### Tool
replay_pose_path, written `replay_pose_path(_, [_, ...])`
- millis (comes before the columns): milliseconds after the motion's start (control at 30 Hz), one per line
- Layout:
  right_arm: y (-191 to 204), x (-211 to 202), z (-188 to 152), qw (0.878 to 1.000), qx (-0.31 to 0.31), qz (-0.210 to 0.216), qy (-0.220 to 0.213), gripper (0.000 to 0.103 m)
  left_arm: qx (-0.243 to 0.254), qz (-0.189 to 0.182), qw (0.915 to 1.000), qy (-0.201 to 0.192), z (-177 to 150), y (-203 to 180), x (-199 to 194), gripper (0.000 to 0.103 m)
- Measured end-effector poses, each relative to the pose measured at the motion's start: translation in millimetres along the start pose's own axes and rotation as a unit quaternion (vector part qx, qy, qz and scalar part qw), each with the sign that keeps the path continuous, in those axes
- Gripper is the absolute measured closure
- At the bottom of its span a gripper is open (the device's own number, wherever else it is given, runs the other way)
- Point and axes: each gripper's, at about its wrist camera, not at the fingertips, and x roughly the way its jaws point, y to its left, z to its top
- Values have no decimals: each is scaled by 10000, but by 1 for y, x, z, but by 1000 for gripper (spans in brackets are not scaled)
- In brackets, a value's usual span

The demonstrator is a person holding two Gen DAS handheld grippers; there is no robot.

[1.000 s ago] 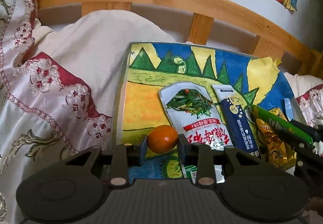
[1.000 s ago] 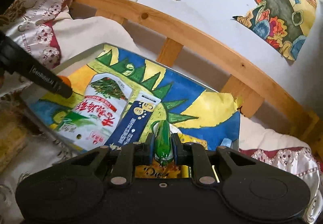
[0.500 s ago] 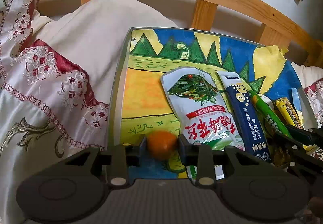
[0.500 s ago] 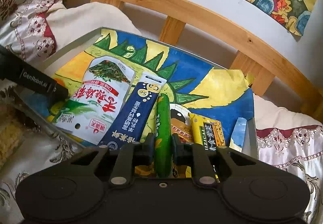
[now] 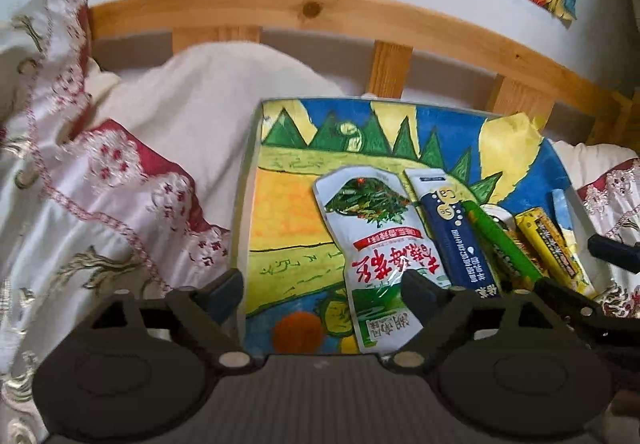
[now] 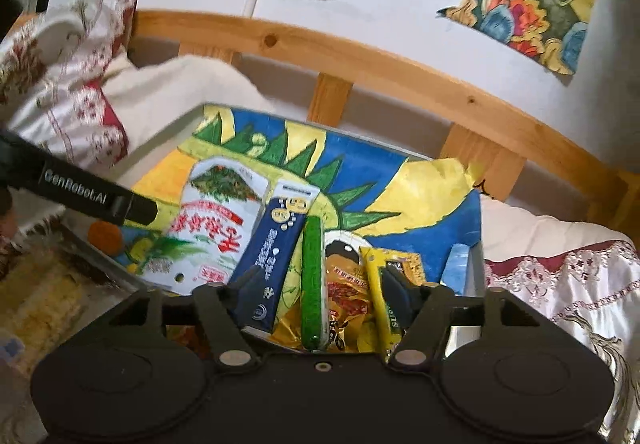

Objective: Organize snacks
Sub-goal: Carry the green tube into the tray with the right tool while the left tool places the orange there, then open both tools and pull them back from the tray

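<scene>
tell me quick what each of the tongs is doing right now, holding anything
Left tongs: open, just opened, orange lies free on the tray.
Right tongs: open, just opened, green stick lies loose between them.

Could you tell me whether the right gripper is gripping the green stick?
No, the right gripper is open, and the green stick lies free between its fingers.

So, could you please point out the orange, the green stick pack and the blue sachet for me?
orange (image 5: 298, 332): left wrist view, middle of the fruit.
green stick pack (image 6: 312, 276): right wrist view, mid-length.
blue sachet (image 6: 272, 256): right wrist view, printed face.
</scene>
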Motion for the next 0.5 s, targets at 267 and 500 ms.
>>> replay_pose_path(267, [-4,-43,2,9983,419,198,-358,13,-228,101,9990,-372,-9,2,-43,2])
replay_pose_path(500, [-8,-80,0,9956,700,212,-593,5,-180,206,9970,-717,-21,0,-82,1])
